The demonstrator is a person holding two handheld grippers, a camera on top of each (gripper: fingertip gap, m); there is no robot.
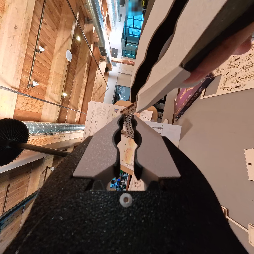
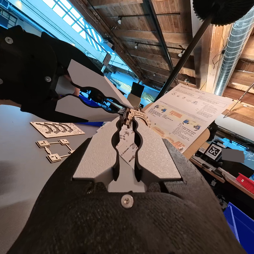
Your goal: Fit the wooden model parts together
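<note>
A small wooden lattice model piece with arched legs is held in the air between both grippers. My left gripper is shut on its lower part. My right gripper comes in from the upper right and touches its top end. In the right wrist view, my right gripper is shut on the lattice assembly, with one arched leg sticking out to the right. The left gripper reaches in from the left and pinches the same assembly. Where the parts join is hidden by the fingertips.
On the grey table lie a cut-out wooden sheet and a square wooden frame with four corner pads. An instruction sheet stands behind. A purple box and another part sheet lie at the right. A blue bin sits lower right. Less than 4 cm separates the two grippers' tips.
</note>
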